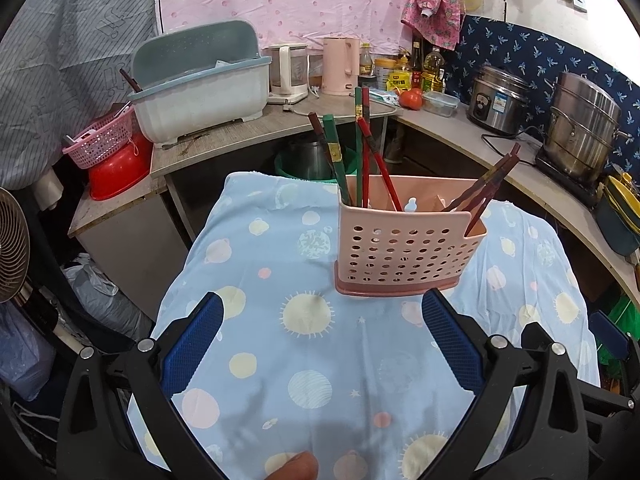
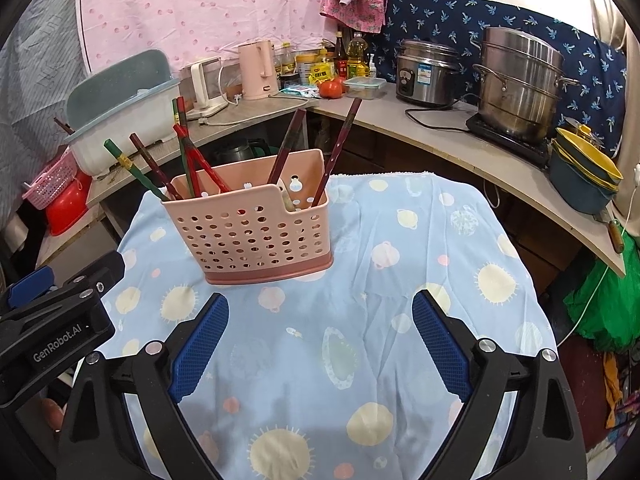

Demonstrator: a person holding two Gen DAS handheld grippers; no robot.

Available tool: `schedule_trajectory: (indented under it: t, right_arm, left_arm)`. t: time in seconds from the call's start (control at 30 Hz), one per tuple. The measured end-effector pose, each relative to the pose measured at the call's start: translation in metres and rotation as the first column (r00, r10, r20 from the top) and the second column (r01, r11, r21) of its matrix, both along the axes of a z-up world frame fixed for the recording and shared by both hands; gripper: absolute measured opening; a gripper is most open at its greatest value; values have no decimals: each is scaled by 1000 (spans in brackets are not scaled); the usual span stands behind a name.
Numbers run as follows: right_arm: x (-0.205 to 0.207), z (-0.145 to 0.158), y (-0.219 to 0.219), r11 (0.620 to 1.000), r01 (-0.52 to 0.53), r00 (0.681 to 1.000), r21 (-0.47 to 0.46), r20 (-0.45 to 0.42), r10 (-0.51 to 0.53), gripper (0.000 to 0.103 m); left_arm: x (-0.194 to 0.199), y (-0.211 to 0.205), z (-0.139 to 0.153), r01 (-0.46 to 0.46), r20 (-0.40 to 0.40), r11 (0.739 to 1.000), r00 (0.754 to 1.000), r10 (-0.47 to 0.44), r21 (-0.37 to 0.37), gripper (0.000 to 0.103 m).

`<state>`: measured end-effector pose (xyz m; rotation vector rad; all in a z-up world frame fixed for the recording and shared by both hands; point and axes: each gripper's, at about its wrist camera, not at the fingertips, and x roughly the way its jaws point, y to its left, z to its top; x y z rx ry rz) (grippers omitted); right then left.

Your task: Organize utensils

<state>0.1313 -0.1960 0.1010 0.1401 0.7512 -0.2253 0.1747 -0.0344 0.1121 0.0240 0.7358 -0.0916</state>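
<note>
Left tool (image 1: 322,316) released; right tool (image 2: 320,316) released; left body reads "GenRobot.AI"; chopsticks (image 2: 192,156) in holder (image 2: 248,232)

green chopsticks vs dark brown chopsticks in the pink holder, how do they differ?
Colour: the green chopsticks are bright green with a yellowish band; the dark brown chopsticks are plain dark.
Place: green ones stand in the left part of the pink holder, with the red ones; brown ones in its right part.
Lean: in the right wrist view, green tilt left, brown tilt right.
Shared: both stand tips down, tops above the rim, and neither claw touches them.
</note>
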Motion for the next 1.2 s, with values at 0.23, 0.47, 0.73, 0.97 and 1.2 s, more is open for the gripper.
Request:
schedule_trajectory:
  t: [0.23, 0.47, 0.73, 0.97, 1.2]
  right_arm:
    - [1, -1, 0, 1000, -2, 1000, 2, -2, 2, 89]
    - [0, 0, 1, 1000, -4, 1000, 1, -2, 4, 89]
    - [-1, -1, 3, 1000, 0, 1000, 2, -4, 0, 89]
    - [-1, -2, 3, 1000, -2, 1000, 3, -5, 2, 89]
    - [-1, -2, 3, 1000, -1, 1000, 5, -5, 1, 89]
  left_arm:
    - [-1, 0, -1, 1, 0, 1000, 1000, -1, 4, 95]
    - [-3, -1, 1, -9, 8, 1000, 1000, 8, 17, 95]
    - [-3, 2, -1, -47, 3, 998, 999, 47, 31, 95]
    - [-3, 4, -4, -53, -6, 998, 999, 54, 33, 95]
    - [-1, 4, -5, -43, -18, 999, 999, 44, 26, 95]
